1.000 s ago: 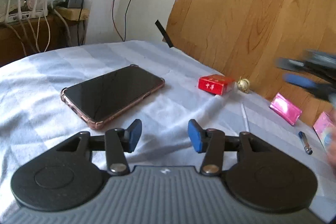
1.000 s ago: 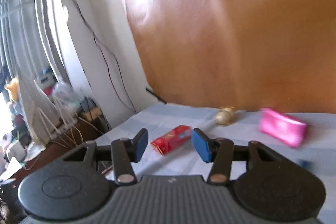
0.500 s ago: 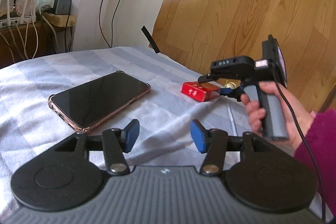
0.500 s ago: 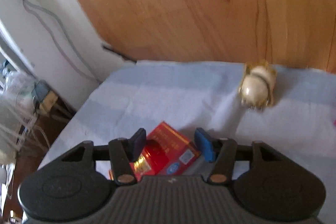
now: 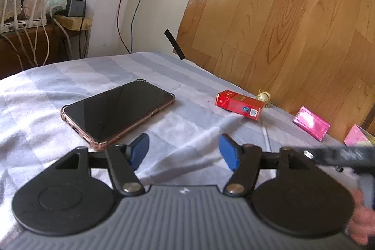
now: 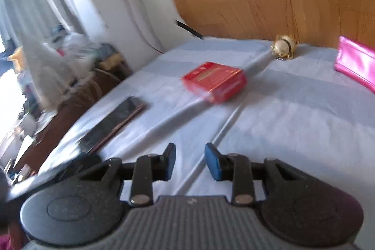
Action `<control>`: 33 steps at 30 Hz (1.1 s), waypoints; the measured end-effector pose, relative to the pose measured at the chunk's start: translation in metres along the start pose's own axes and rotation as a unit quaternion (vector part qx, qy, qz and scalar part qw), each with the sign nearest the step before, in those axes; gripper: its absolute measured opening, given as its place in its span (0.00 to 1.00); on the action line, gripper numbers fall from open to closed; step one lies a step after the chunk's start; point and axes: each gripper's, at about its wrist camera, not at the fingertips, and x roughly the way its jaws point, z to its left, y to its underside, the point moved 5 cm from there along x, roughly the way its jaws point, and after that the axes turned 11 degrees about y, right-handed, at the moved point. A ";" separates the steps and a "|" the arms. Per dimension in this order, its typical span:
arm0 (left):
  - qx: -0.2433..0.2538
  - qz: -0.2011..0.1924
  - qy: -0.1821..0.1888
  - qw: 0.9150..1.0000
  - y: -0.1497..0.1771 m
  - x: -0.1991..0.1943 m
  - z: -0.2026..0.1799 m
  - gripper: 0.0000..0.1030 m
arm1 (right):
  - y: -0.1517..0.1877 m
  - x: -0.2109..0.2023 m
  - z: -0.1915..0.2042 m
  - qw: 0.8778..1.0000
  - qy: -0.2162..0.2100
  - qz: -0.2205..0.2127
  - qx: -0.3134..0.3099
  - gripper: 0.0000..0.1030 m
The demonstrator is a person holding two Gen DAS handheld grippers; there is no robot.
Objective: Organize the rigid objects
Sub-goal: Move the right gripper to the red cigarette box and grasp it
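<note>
2 grippers empty, left gripper (image 5: 184, 148) fingers spread wide, right gripper (image 6: 189, 161) fingers narrowly parted, touching nothing

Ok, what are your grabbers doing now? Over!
Left gripper open, empty, above the striped cloth. Right gripper open, empty. Red rectangular cardboard box lies flat, free, ahead. Nothing between.
</note>
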 end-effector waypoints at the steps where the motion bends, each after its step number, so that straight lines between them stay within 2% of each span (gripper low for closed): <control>1: 0.000 0.000 -0.004 1.000 0.000 -0.001 0.000 0.67 | 0.004 -0.007 -0.001 1.000 0.008 -0.010 -0.006 0.31; 2: 0.000 0.001 -0.007 1.000 0.000 -0.001 0.001 0.67 | 0.005 -0.012 -0.002 0.999 0.020 -0.020 -0.017 0.33; 6: 0.001 0.007 -0.018 1.000 0.000 0.000 0.001 0.67 | -0.004 -0.027 0.000 0.994 0.058 -0.057 -0.077 0.51; 7: 0.001 0.008 -0.019 1.000 0.001 0.000 0.001 0.67 | -0.008 -0.031 0.002 0.991 0.063 -0.073 -0.093 0.60; 9: 0.003 0.006 -0.017 1.000 0.000 -0.001 0.000 0.67 | -0.013 -0.035 0.009 0.985 0.071 -0.096 -0.121 0.69; 11: 0.003 0.005 -0.015 1.000 0.001 -0.002 -0.001 0.67 | -0.017 -0.029 0.017 0.981 0.068 -0.107 -0.150 0.93; 13: 0.001 0.008 -0.010 1.000 0.001 -0.001 -0.001 0.67 | -0.019 -0.020 0.024 0.973 0.065 -0.119 -0.186 0.98; 16: 0.000 0.006 0.000 1.000 0.001 -0.001 0.000 0.67 | -0.036 0.005 0.035 0.965 0.085 -0.123 -0.214 0.98; 20: 0.001 0.006 0.006 1.000 0.001 0.001 -0.001 0.67 | -0.064 0.054 0.036 0.972 0.084 -0.093 -0.198 1.00; 24: 0.001 0.001 0.007 1.000 0.000 0.000 -0.002 0.67 | -0.077 0.106 0.029 0.973 0.107 -0.047 -0.201 0.98; 25: 0.001 0.000 0.008 1.000 0.000 0.000 -0.002 0.67 | -0.076 0.116 0.028 0.973 0.109 -0.032 -0.203 0.87; 26: 0.000 -0.001 0.009 1.000 0.000 0.000 -0.002 0.67 | -0.074 0.124 0.028 0.973 0.106 -0.008 -0.204 0.66; 27: -0.001 -0.001 0.009 1.000 0.000 0.001 -0.001 0.67 | -0.075 0.124 0.027 0.977 0.095 -0.006 -0.191 0.58; 30: -0.002 -0.002 0.009 1.000 0.000 0.001 -0.001 0.67 | -0.067 0.118 0.029 0.978 0.105 -0.005 -0.180 0.55; 33: -0.001 -0.003 0.007 1.000 0.000 0.000 -0.002 0.67 | -0.053 0.097 0.030 0.983 0.081 0.000 -0.164 0.55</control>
